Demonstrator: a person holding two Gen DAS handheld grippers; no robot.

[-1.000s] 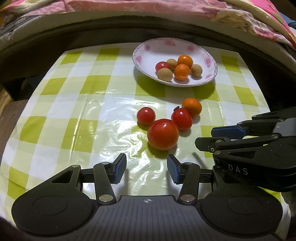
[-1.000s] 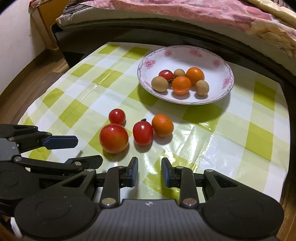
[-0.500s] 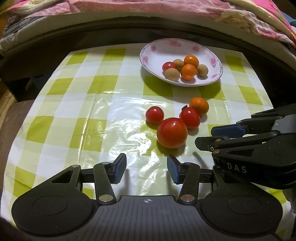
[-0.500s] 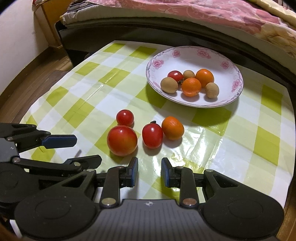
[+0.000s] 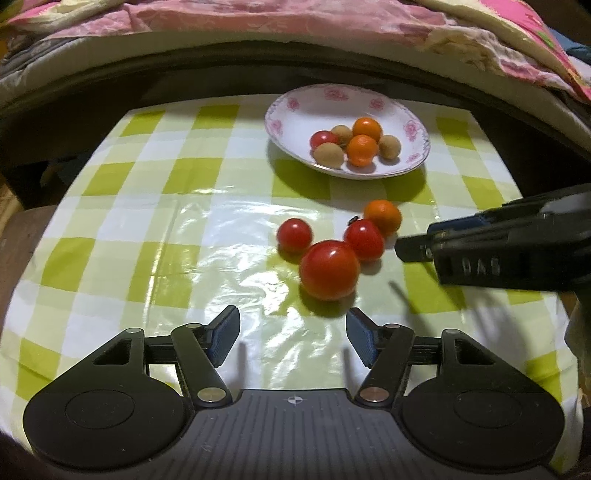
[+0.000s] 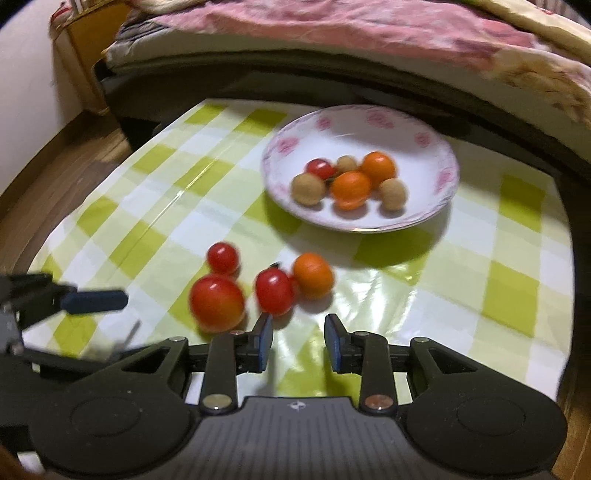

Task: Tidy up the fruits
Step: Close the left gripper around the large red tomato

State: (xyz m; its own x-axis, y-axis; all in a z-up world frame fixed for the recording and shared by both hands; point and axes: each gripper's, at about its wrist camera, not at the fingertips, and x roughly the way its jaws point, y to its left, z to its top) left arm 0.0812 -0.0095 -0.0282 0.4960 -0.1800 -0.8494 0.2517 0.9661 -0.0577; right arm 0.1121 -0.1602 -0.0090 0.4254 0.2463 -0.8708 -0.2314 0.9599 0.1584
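Observation:
Four fruits lie loose on the checked cloth: a large red tomato (image 5: 328,269) (image 6: 217,303), a small tomato (image 5: 294,235) (image 6: 222,257), a mid-sized tomato (image 5: 364,240) (image 6: 274,291) and an orange (image 5: 382,218) (image 6: 313,275). Behind them a white flowered plate (image 5: 314,103) (image 6: 424,147) holds several small fruits. My left gripper (image 5: 292,334) hovers just short of the large tomato, its jaws opening with nothing between them. My right gripper (image 6: 298,341) sits close before the mid-sized tomato and the orange, jaws opening slightly and empty.
The green-and-white plastic tablecloth (image 5: 147,221) covers a small table. A bed with a pink quilt (image 5: 295,22) runs along the far edge. A wooden floor (image 6: 55,155) lies to the left. One left gripper finger (image 6: 96,300) shows in the right wrist view.
The left gripper's jaws have spread clearly wider. The right gripper has drawn nearer to the loose fruits, its jaws a little wider. The fruits have not moved.

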